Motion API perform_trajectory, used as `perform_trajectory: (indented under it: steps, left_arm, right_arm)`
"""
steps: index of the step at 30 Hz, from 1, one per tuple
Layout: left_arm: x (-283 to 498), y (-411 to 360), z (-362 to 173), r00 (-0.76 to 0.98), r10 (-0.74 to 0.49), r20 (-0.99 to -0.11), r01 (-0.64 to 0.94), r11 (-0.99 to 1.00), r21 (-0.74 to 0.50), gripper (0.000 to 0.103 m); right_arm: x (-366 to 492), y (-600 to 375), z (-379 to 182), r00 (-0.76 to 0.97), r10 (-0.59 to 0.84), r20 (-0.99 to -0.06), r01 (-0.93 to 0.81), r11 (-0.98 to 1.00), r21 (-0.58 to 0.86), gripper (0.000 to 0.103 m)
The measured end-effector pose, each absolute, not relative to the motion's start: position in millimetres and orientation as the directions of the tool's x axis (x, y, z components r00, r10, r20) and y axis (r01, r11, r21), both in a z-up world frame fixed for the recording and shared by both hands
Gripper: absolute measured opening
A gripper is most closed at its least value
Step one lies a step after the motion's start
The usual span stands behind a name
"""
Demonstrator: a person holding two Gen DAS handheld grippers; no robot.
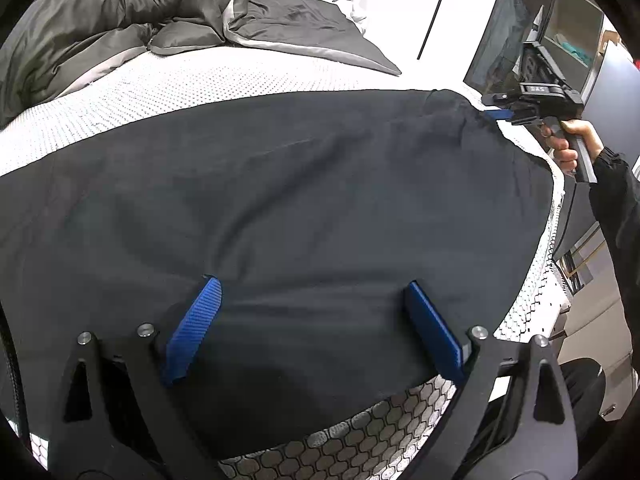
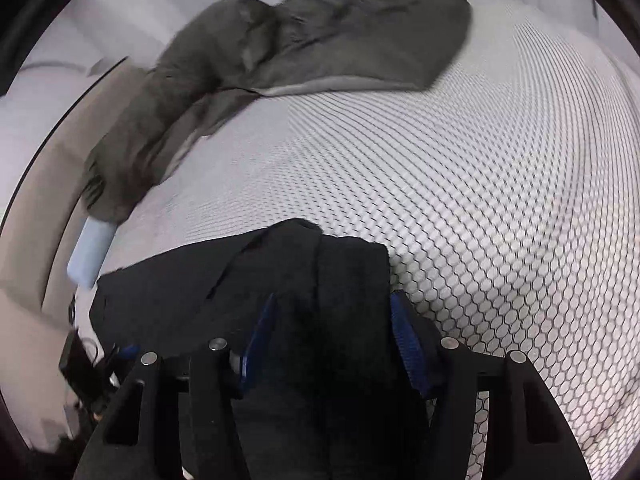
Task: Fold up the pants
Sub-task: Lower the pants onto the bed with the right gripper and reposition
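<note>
- Dark pants (image 1: 280, 208) lie spread flat on the bed (image 1: 200, 80).
- Left hand-held gripper (image 1: 312, 320) stands apart above the cloth.
- Right hand-held gripper (image 2: 328, 340) is apart, a bunched fold between its fingers.
- Only the left view shows the hand (image 1: 568, 144); both show the duvet (image 2: 312, 28).

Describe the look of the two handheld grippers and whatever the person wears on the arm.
Both grippers have black angular linkage frames with round silver pins and ribbed blue finger pads. The left gripper shows them close up. The right gripper has a black pistol-style handle, a blocky black body and a dark cable rising from it. The sleeve is black and long.
</note>
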State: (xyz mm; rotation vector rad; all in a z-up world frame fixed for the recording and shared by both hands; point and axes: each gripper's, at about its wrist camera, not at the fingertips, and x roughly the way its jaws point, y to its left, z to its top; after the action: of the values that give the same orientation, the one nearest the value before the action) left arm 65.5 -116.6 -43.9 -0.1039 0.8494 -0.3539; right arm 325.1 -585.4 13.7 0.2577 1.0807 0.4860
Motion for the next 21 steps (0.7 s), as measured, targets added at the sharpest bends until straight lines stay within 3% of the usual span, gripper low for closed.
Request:
perform_trajectory:
  steps: [7,10,13,16,17,21]
  left_arm:
    - [66,-117,-45,0.607,-0.346,-0.716,0.269,0.937,-0.225,0.093]
    - [67,-117,-45,0.606,-0.345,-0.716,0.269,0.937,-0.223,0.093]
    - [67,-118,-45,0.608,-0.342,-0.716,0.266,0.938,-0.222,0.094]
    - [67,-118,-45,0.610,-0.342,-0.715,0.270,0.938,-0.219,0.094]
    - [66,-118,-45,0.610,-0.343,-0.715,0.271,0.937,-0.218,0.094]
    - [66,-117,-45,0.606,-0.349,-0.715,0.285,0.934,-0.214,0.094]
  right_arm:
    - [307,-577,31,0.348,0.654,-0.672,-0.426,0.749,0.508,0.056]
    - [294,-564,30,0.324,0.626,-0.709,-0.485,0.753,0.444,0.056]
    - [308,-552,18,0.346,0.543,-0.765,-0.427,0.817,0.387,0.055]
    - [329,-555,12,0.414,0.546,-0.729,-0.334,0.835,0.436,0.022]
    - [333,-555,15,0.456,0.524,-0.720,-0.315,0.851,0.421,0.007]
    - [345,-548,24,0.602,0.366,-0.710,-0.239,0.931,0.277,0.007]
